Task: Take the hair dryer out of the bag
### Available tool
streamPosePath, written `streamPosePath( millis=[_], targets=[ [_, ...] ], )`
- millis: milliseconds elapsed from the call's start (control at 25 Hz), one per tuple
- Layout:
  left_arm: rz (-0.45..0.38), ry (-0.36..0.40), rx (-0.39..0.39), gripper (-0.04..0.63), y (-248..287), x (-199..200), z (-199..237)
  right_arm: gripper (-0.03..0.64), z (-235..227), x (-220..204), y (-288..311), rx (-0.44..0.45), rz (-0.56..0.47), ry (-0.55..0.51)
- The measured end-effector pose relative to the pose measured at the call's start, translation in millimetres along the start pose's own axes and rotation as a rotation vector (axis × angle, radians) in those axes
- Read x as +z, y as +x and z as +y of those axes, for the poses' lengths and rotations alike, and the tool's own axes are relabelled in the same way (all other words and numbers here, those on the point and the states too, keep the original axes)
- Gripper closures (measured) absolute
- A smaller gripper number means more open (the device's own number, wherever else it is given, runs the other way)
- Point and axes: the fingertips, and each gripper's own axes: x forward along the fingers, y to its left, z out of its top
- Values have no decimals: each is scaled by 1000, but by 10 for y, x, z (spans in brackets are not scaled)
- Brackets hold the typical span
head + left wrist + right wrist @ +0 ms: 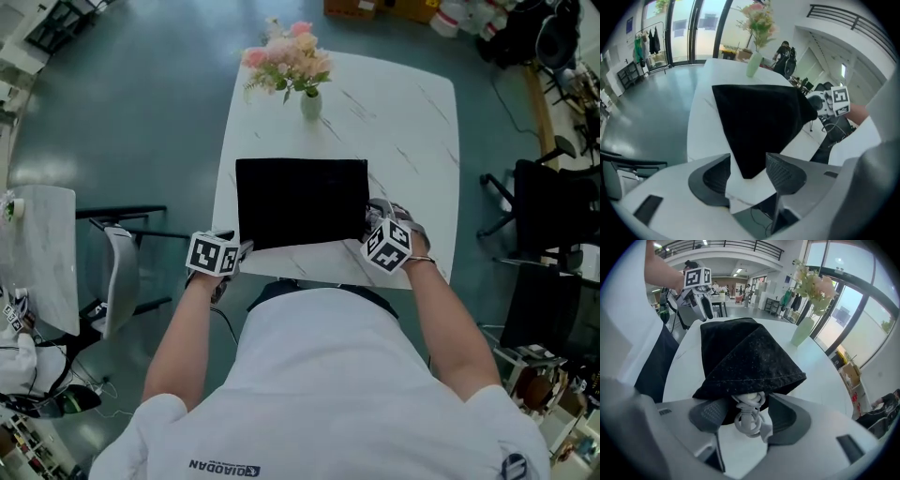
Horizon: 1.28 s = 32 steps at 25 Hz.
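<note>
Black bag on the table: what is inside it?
A white coiled cord pokes out of the black bag at its opening, between the jaws of the right gripper. Everything else inside is covered by the bag.

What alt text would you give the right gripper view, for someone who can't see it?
A black bag lies on a white table, its open mouth facing the open tongs, with a white coiled cord poking out between them. Beyond are a vase of flowers and the other tongs.

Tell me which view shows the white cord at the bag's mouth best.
The right gripper view: the white cord coils out from under the black bag, close up, between open jaws. In the head view the right gripper covers that spot; the left gripper view shows the bag, no cord.
</note>
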Motion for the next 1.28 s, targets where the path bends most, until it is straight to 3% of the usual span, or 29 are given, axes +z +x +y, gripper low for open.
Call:
streamPosePath(
  millis=[160,320,440,560,720,1160,1280],
  targets=[
    [62,27,58,362,172,-132,-28,345,4,15,116,14,37,-28],
    [86,-22,117,362,224,-156,62,337,-18,12,206,1,78,-49],
    [87,10,134,374,203,-144,63,339,-6,33,243,2,111,-78],
    [63,53,158,503,170,-99,62,359,41,65,202,31,109,-76],
    [59,96,193,545,97,-63,145,379,124,75,122,46,65,-66],
    [66,75,221,546,-74,-72,470,387,205,-120,-20,47,55,-64],
    [84,107,252,546,-95,-112,548,387,185,-194,-47,51,56,-81]
  ],
)
